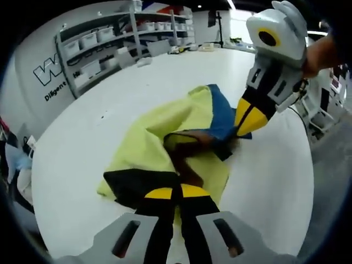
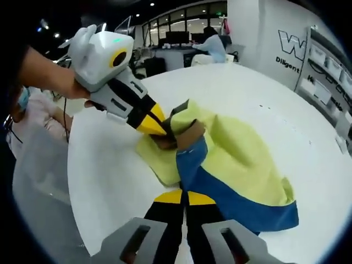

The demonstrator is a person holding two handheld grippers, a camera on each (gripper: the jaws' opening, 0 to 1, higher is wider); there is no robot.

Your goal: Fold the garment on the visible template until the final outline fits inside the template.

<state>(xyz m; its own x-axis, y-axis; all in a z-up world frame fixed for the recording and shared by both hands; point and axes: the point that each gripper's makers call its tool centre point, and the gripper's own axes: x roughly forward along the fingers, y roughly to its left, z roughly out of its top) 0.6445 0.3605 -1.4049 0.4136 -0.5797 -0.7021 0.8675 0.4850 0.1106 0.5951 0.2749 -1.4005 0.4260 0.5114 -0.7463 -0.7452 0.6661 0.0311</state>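
Now we pinch the yellow-and-blue garment (image 1: pixel 165 143) with both grippers shut on it, left gripper (image 1: pixel 175 193) at its black edge, right gripper (image 2: pixel 185 199) at its blue edge, on the white table (image 1: pixel 77 165), probably to fold it.

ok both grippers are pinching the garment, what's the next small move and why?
Probably lift both edges slightly and draw them apart to flatten it. The left gripper and right gripper are each shut on an edge of the yellow and blue garment, which lies bunched and creased on the white table. No template outline is discernible.
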